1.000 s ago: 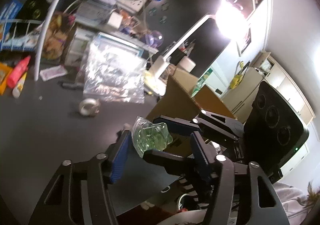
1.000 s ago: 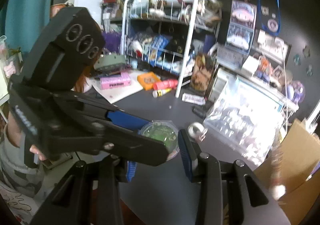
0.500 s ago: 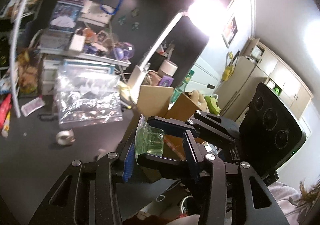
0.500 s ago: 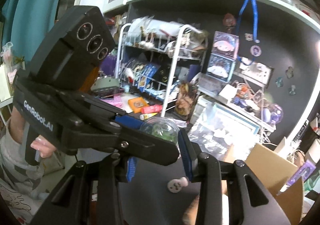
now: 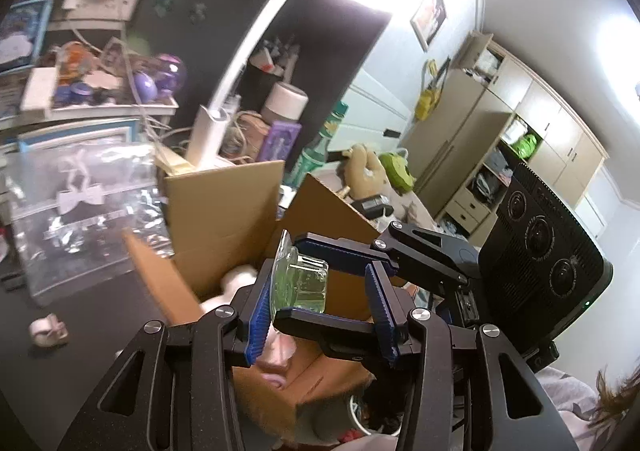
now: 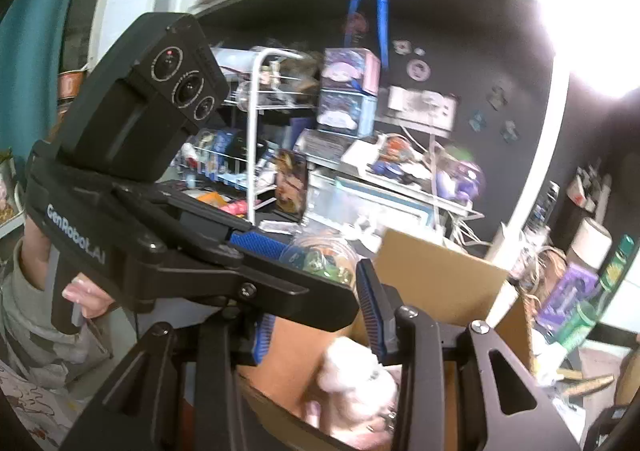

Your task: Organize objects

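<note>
Left wrist view: the left gripper (image 5: 320, 303) jaws clamp a clear plastic cup of pale green jelly (image 5: 300, 283) above the open brown cardboard box (image 5: 224, 211). Right wrist view: the right gripper (image 6: 320, 291) jaws clamp it too.

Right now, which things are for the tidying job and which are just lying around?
For the job:
- clear green tub, gripped by both claws
- cardboard box

Lying around:
- plastic bag
- purple ball
- green bottle
- white rack
</note>
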The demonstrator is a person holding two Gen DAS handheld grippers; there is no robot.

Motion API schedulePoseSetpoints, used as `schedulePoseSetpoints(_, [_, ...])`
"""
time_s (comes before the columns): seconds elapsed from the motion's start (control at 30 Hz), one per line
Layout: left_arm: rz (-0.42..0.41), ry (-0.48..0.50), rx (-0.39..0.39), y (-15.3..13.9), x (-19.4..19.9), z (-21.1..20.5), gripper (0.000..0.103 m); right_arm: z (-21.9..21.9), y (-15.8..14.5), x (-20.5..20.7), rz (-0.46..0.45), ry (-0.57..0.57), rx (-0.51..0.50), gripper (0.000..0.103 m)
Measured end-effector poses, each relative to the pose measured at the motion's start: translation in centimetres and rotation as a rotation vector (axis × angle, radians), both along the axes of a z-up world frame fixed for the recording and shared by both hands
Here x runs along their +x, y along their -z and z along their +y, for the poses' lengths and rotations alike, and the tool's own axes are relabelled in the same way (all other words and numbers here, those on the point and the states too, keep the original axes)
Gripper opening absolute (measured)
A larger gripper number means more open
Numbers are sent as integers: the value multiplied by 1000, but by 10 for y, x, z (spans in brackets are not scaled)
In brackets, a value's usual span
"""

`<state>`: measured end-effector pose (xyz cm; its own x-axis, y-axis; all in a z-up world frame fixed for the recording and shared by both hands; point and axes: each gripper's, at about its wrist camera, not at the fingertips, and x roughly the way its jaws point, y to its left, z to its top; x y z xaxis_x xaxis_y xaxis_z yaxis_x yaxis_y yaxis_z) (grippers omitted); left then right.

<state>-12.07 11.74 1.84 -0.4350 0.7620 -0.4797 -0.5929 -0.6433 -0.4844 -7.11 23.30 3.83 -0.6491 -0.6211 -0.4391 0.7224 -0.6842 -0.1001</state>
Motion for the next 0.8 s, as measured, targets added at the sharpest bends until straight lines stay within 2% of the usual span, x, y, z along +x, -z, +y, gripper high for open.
schedulePoseSetpoints(0.23, [-36,39,-26,5,-21,24,40,23,6,-22,-55,42,10,35])
schedulePoseSetpoints(0.47, [-46,38,-71,9,-30,35,40,30,12,-36,-90,64,38,35])
schedulePoseSetpoints(0.6, [-30,13,-106,10,-30,36,58,31,14,-39,-98,74,42,39])
schedulePoseSetpoints(0.63, [-24,10,-111,9,-29,36,61,31,14,-39,-93,77,46,41])
schedulePoseSetpoints(0.8, [13,-12,-146,5,-20,34,68,29,12,-37,-89,75,52,42])
